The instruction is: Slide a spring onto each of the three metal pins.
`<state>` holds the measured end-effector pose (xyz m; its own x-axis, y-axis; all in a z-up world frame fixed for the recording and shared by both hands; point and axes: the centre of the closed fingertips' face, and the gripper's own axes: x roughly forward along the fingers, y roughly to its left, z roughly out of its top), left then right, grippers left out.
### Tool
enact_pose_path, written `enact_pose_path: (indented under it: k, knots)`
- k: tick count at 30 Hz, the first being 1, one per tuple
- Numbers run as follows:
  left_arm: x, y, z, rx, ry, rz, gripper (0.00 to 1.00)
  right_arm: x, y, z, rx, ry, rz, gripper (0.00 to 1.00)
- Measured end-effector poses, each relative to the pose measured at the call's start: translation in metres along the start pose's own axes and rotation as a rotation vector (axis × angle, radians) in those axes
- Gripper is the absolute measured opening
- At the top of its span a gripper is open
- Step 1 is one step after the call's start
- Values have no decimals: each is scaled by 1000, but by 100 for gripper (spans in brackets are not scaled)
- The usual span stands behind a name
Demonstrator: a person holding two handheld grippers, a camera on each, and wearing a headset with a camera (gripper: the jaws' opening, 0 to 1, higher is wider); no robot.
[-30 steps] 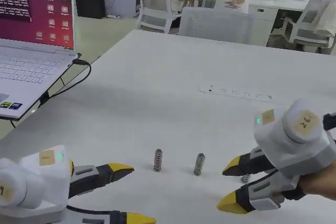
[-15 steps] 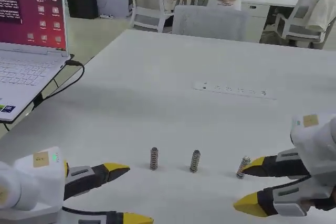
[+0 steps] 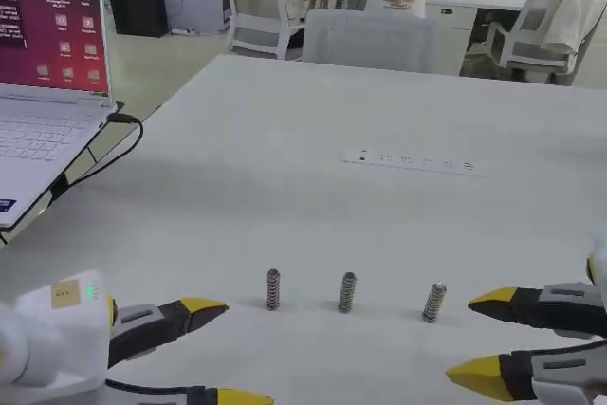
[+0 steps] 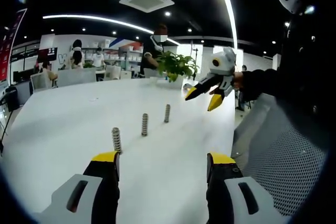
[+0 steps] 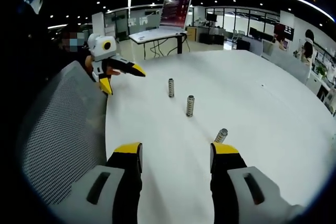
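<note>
Three metal pins stand upright in a row on the white table, each with a spring around it: the left pin point(image 3: 272, 289), the middle pin point(image 3: 347, 292) and the right pin point(image 3: 434, 301). My left gripper point(image 3: 216, 351) is open at the bottom left, empty, a short way left of the row. My right gripper point(image 3: 482, 334) is open at the bottom right, empty, just right of the right pin point(image 5: 221, 135). The row also shows in the left gripper view, with its nearest pin point(image 4: 116, 139) ahead of the open left gripper point(image 4: 163, 161). The open right gripper point(image 5: 176, 150) points along the row.
An open laptop point(image 3: 38, 92) with its cable point(image 3: 104, 154) sits at the table's left edge. A power strip point(image 3: 413, 162) is set into the table farther back. Grey mesh chairs point(image 3: 368, 42) and seated people lie beyond the far edge.
My right gripper has drawn back to the right, away from the right pin, which now stands in full view with its spring. The head camera has shifted slightly.
</note>
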<state>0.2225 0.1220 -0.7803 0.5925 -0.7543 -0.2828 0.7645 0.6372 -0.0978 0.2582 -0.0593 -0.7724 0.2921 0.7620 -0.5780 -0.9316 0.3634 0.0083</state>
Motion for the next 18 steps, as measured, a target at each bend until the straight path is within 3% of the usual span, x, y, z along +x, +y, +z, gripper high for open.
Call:
enact_pose_path:
  k: [10,15,18]
  knots:
    - [1,0,-2,-11,4,4,64,-7,-9,-9,-16,-51,-64,59]
    - [0,1,-3,-18,5,10,65,-7,-13,-11,-11,-100,-90,70]
    - [1,2,-4,-21,4,12,65,-4,-14,-16,1,-103,-93,73]
